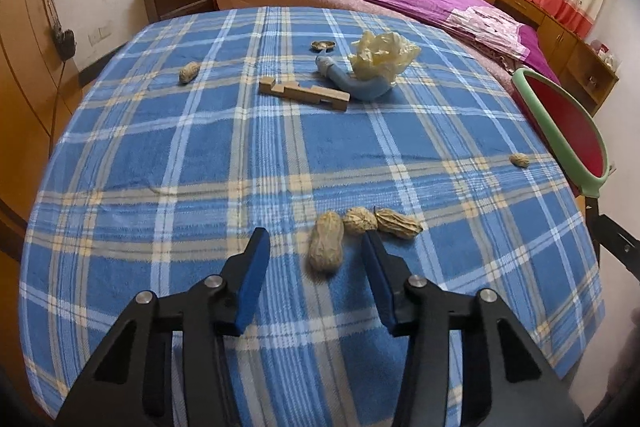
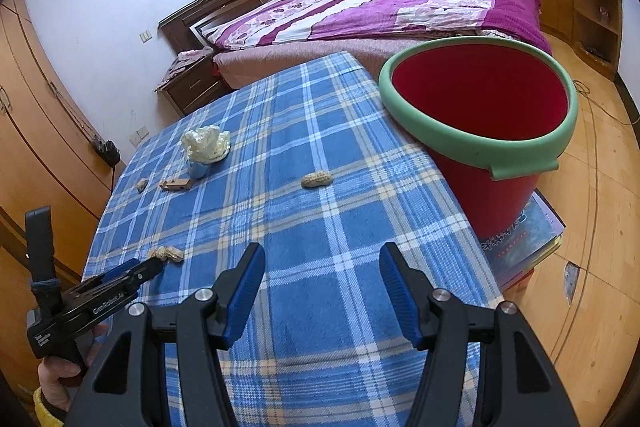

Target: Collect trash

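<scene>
Your left gripper (image 1: 316, 247) is spread wide just above the blue plaid tablecloth (image 1: 200, 155), holding nothing. A whole peanut (image 1: 326, 247) lies upright in the gap between the blue pads (image 1: 252, 275), nearer the right-hand pad, with neither pad touching it. Just past it, at about 1 o'clock from the gap, two more peanut shells (image 1: 380, 222) lie side by side against each other, the nearer one at the tip of the right-hand pad.

Farther out at 12 o'clock in the left wrist view lies a notched wooden block (image 1: 304, 93). Behind it at 1 o'clock a light blue curved tube (image 1: 360, 85) rests on the cloth with a crumpled cream wrapper (image 1: 380, 57) on top of it. A small open shell half (image 1: 322, 45) sits just left of the wrapper. A lone peanut (image 1: 189, 72) lies at 11 o'clock, well apart from the rest, and another small peanut (image 1: 519, 159) sits at 2 o'clock near the cloth's right edge.

Your right gripper (image 2: 322, 287) is also released, pads wide apart over bare plaid, with nothing between them. At 1 o'clock from it stands the red bucket (image 2: 492, 199) with a green rim (image 2: 460, 143), beside the table's right edge on a stack of books (image 2: 520, 239); what shows of its inside looks bare. A single peanut (image 2: 317, 179) lies at 12 o'clock on the cloth, between your right gripper and the wrapper pile. Your left hand (image 2: 56, 375) shows at 9 o'clock in the right wrist view.
</scene>
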The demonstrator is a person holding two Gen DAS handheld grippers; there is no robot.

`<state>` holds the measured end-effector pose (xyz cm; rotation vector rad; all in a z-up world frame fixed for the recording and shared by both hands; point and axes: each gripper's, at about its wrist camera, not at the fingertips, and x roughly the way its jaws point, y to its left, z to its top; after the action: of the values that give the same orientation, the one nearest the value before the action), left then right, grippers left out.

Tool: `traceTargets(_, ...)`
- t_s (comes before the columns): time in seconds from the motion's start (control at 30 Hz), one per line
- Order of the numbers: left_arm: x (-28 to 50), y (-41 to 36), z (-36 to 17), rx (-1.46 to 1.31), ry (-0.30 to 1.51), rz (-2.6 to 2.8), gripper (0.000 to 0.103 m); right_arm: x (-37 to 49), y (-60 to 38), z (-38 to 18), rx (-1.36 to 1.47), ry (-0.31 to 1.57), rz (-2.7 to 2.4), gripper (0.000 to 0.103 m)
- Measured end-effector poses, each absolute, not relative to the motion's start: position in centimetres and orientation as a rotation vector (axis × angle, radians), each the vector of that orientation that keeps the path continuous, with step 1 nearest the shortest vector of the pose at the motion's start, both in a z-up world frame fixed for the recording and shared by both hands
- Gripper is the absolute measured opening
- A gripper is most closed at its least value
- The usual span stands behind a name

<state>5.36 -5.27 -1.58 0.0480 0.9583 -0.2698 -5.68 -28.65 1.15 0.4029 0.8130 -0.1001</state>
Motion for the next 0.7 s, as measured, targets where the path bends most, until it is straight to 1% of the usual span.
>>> traceTargets(0.1, 5.5, -5.5, -1.6, 0.079, 0.941, -0.269, 0.039, -5.7, -28.5, 1.2, 0.399, 0.815, -0.096, 0.063)
traceTargets(0.17, 5.4, -5.6, -1.7, 0.098, 0.93, -0.268, 0.029, -5.6, -28.3, 1.1, 0.396, 0.817, -0.094, 0.063)
traceTargets(0.2, 5.4, -5.7, -1.7, 0.105, 0.926, -0.269, 0.027, -5.6, -28.3, 1.1, 0.395, 0.818, -0.094, 0.063)
traceTargets(0.27, 5.3, -5.7, -1.7, 0.111, 0.919, -0.273, 0.017, -5.5, -28.1, 1.0, 0.394, 0.822, -0.091, 0.063)
traceTargets(0.7, 5.6, -4.3, -1.0, 0.043, 0.91, -0.265, 0.018, -4.7, -27.2, 0.8, 0.375, 0.837, -0.067, 0.063)
